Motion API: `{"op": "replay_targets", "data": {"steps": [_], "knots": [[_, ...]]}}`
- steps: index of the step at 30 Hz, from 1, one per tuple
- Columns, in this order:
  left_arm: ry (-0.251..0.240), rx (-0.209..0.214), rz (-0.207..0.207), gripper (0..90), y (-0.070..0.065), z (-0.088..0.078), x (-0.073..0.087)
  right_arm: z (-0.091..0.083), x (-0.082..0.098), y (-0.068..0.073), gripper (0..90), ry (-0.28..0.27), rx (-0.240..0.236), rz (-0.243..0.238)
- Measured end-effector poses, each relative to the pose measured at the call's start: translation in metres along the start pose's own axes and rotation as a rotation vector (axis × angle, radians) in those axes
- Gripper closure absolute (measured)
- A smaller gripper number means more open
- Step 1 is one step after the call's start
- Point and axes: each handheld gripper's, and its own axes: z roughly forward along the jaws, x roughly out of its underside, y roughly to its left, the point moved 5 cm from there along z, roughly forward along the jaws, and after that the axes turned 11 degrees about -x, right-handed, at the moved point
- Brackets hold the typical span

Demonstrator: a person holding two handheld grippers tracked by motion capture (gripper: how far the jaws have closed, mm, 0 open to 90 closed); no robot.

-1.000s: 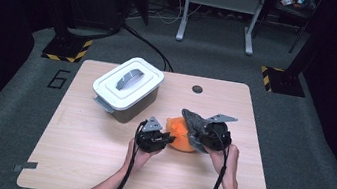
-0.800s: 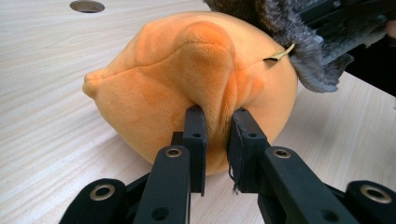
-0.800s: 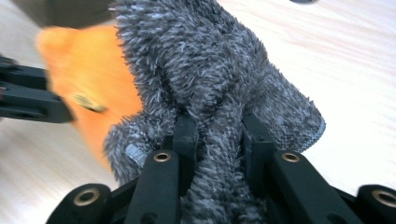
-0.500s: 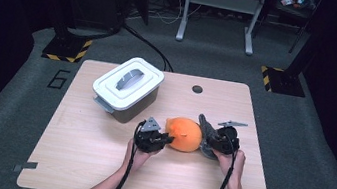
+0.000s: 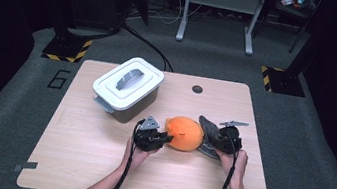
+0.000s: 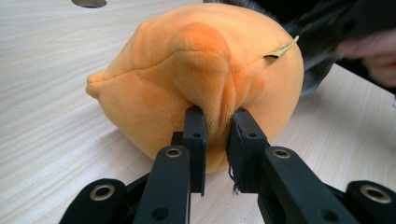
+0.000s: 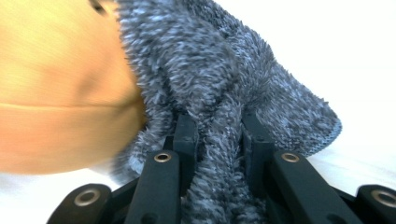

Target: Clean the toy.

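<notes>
**Both grippers pinching: orange plush on my left, grey fuzzy cloth on my right**

My left gripper has its jaws pressed in on a fold of the orange plush toy, plush bunched between the pads. In the high view my left gripper sits at the left end of the orange plush toy, which rests on the wooden table, near the middle and a little toward my side.

My right gripper pinches a bunch of the grey fuzzy cloth, jaws nearly together with the pile squeezed between them. The cloth lies against the toy's right end, touching it. From above, my right gripper holds the grey fuzzy cloth just beside the toy.

Farther back and left, a white lidded box with a grey handle stands on the table, apart from the toy. Beyond it, a small dark hole near the far edge.
</notes>
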Motion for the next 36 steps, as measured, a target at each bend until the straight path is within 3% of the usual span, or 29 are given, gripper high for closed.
{"op": "replay_targets", "data": {"steps": [8,13,16,22,27,29,36], "knots": [[-0.001,-0.006,0.016,78.5,-0.003,0.001,-0.003,-0.048,-0.035,0.031,71.8,-0.109,-0.025,-0.109],[0.005,-0.006,0.043,78.4,-0.004,0.001,-0.005,-0.067,-0.055,0.067,71.8,-0.149,-0.091,-0.195],[0.009,-0.008,0.037,78.5,-0.006,0.001,-0.005,-0.064,-0.063,0.089,71.7,-0.149,-0.13,-0.238],[-0.008,-0.012,0.037,78.5,-0.008,0.002,-0.007,-0.033,-0.068,0.122,71.7,-0.082,-0.168,-0.317],[-0.004,-0.021,0.052,79.4,-0.009,0.002,-0.006,-0.005,-0.061,0.123,71.8,-0.024,-0.086,-0.354],[-0.003,-0.008,0.031,79.6,-0.008,0.002,-0.004,-0.004,-0.059,0.119,71.8,-0.046,-0.109,-0.324],[-0.015,-0.02,0.02,79.6,-0.008,0.002,-0.003,-0.012,-0.053,0.104,71.7,-0.055,-0.063,-0.29]]}}
